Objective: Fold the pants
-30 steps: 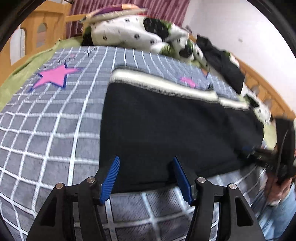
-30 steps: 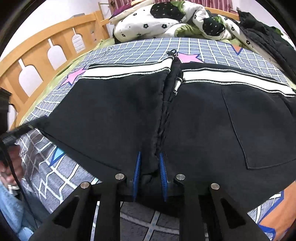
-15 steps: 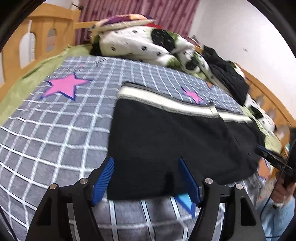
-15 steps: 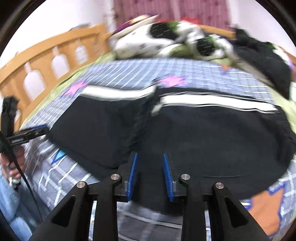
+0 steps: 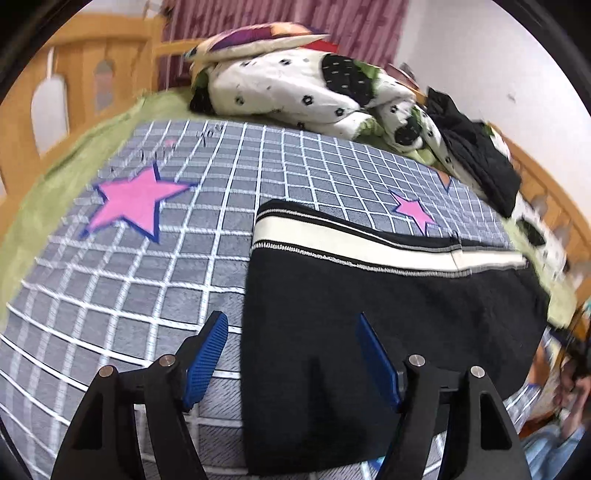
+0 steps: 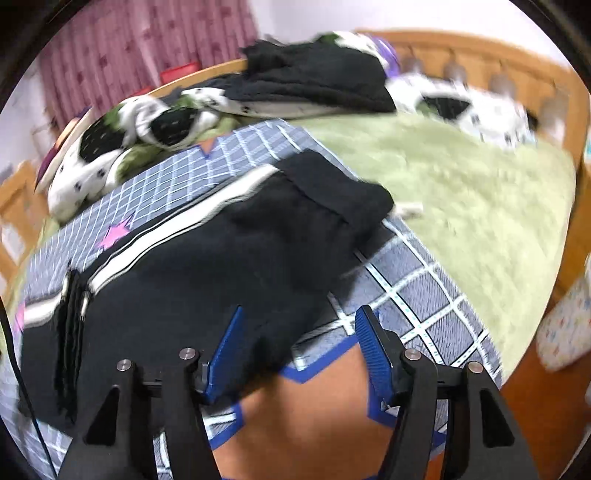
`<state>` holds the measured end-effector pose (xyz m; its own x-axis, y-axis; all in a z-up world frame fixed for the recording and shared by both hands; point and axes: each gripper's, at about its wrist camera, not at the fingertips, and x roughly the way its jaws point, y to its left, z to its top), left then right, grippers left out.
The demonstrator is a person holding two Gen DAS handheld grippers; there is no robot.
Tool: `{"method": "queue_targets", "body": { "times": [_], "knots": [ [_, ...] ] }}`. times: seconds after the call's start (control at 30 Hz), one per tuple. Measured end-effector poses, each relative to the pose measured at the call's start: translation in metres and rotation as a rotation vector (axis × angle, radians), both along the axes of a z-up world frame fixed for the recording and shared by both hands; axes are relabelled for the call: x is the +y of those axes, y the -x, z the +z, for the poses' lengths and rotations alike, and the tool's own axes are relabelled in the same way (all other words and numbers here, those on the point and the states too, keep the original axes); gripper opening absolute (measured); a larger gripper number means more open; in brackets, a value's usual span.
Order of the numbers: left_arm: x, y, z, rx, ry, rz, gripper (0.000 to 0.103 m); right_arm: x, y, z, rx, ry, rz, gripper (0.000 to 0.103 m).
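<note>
1. Pants (image 5: 388, 325) – black, with a white-striped waistband (image 5: 354, 240) at the far edge – lie spread flat on a grey checked blanket (image 5: 184, 258) with pink stars, on a bed.
2. Left gripper (image 5: 291, 354) hangs over the near left corner of the pants with its blue pads apart; the cloth's edge runs between them but neither pad presses on it.
3. Right gripper (image 6: 301, 350) is opening, over the pants' near right edge; black cloth lies just beside its left pad, and its right pad is over an orange star (image 6: 314, 413) on the blanket, holding nothing.
4. In the right wrist view a part of the pants (image 6: 332, 195) is bunched up at the far right, near the blanket's edge.
5. Farther off, a white spotted duvet (image 5: 295, 92) is heaped at the bed's far end, with a pillow (image 5: 255, 40) on top and a pile of black clothes (image 5: 476, 162) to its right.
6. Green sheet (image 6: 461, 192) covers the bed to the right of the blanket – a wooden bed rail (image 6: 480, 55) and a dark pink curtain (image 5: 280, 22) stand behind.
</note>
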<state>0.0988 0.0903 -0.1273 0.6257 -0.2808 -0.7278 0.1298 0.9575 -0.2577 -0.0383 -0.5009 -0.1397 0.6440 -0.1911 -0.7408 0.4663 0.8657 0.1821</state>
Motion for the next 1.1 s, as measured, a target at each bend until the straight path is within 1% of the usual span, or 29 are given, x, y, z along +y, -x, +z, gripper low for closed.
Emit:
{"method": "queue_targets", "body": {
  "times": [0.07, 0.1, 0.13, 0.2, 0.23, 0.3, 0.33, 0.37, 0.4, 0.43, 0.5, 0.57, 0.6, 0.63, 0.67, 0.7, 0.73, 0.8, 0.83, 0.87, 0.9, 0.93, 0.97, 1.03, 1.07, 1.1],
  "knots": [
    [0.002, -0.011, -0.012, 0.054, 0.058, 0.009, 0.07, -0.01, -0.006, -0.012, 0.002, -0.078, -0.012, 0.061],
    [0.003, -0.017, -0.017, 0.073, 0.074, 0.01, 0.07, -0.015, -0.012, -0.016, 0.01, -0.097, -0.008, 0.061],
    [0.003, -0.022, -0.022, 0.083, 0.071, 0.014, 0.069, -0.019, -0.019, -0.021, 0.026, -0.099, -0.01, 0.061],
    [-0.001, -0.033, -0.031, 0.104, 0.035, 0.006, 0.068, -0.024, -0.033, -0.033, 0.054, -0.083, -0.016, 0.061],
    [-0.001, -0.04, -0.036, 0.116, 0.016, 0.008, 0.068, -0.027, -0.038, -0.036, 0.055, -0.076, -0.013, 0.062],
    [0.0, -0.051, -0.045, 0.131, 0.005, 0.026, 0.066, -0.028, -0.048, -0.039, 0.045, -0.046, -0.009, 0.061],
    [0.002, -0.056, -0.051, 0.151, 0.015, 0.032, 0.062, -0.029, -0.053, -0.039, 0.035, -0.031, -0.006, 0.06],
    [0.005, -0.061, -0.057, 0.175, 0.044, 0.036, 0.062, -0.03, -0.059, -0.039, 0.02, -0.023, -0.003, 0.056],
    [0.008, -0.065, -0.063, 0.188, 0.079, 0.039, 0.062, -0.033, -0.064, -0.041, 0.011, -0.037, 0.001, 0.054],
    [0.009, -0.068, -0.064, 0.185, 0.093, 0.035, 0.062, -0.036, -0.07, -0.043, 0.005, -0.059, 0.004, 0.054],
    [0.006, -0.072, -0.064, 0.177, 0.094, -0.002, 0.062, -0.04, -0.074, -0.043, -0.009, -0.092, 0.004, 0.057],
    [0.005, -0.074, -0.065, 0.178, 0.117, -0.022, 0.061, -0.041, -0.083, -0.044, -0.015, -0.101, 0.004, 0.059],
    [0.005, -0.074, -0.066, 0.178, 0.128, -0.028, 0.056, -0.041, -0.087, -0.044, -0.011, -0.097, 0.002, 0.059],
    [0.004, -0.075, -0.066, 0.182, 0.138, -0.035, 0.036, -0.04, -0.09, -0.044, -0.005, -0.088, 0.001, 0.058],
    [0.003, -0.075, -0.065, 0.189, 0.153, -0.035, 0.031, -0.039, -0.092, -0.043, -0.003, -0.078, -0.004, 0.051],
    [0.002, -0.074, -0.063, 0.179, 0.159, -0.028, 0.021, -0.038, -0.092, -0.041, -0.003, -0.07, -0.011, 0.039],
    [0.0, -0.071, -0.058, 0.165, 0.168, -0.029, 0.011, -0.037, -0.092, -0.037, -0.009, -0.064, -0.02, 0.035],
    [-0.004, -0.066, -0.044, 0.116, 0.159, -0.022, 0.01, -0.034, -0.089, -0.025, -0.052, -0.057, -0.036, 0.024],
    [-0.009, -0.062, -0.034, 0.084, 0.134, -0.019, 0.009, -0.029, -0.086, -0.015, -0.087, -0.045, -0.034, 0.023],
    [-0.013, -0.059, -0.025, 0.053, 0.117, -0.012, 0.009, -0.018, -0.084, 0.001, -0.126, -0.003, -0.019, 0.021],
    [-0.016, -0.056, -0.015, 0.029, 0.117, -0.011, 0.009, -0.011, -0.083, 0.009, -0.138, 0.026, -0.007, 0.019],
    [-0.018, -0.054, -0.005, 0.011, 0.129, -0.014, 0.009, 0.003, -0.083, 0.024, -0.159, 0.075, 0.023, 0.019],
    [-0.019, -0.051, 0.008, -0.007, 0.156, -0.015, 0.009, 0.012, -0.082, 0.036, -0.183, 0.097, 0.038, 0.018],
    [-0.018, -0.048, 0.028, -0.035, 0.185, -0.021, 0.009, 0.025, -0.08, 0.055, -0.233, 0.094, 0.04, 0.017],
    [-0.018, -0.047, 0.038, -0.052, 0.193, -0.023, 0.009, 0.034, -0.08, 0.07, -0.268, 0.085, 0.051, 0.016],
    [-0.016, -0.046, 0.051, -0.068, 0.213, -0.02, 0.009, 0.039, -0.08, 0.078, -0.284, 0.085, 0.059, 0.016]
  ]
}}
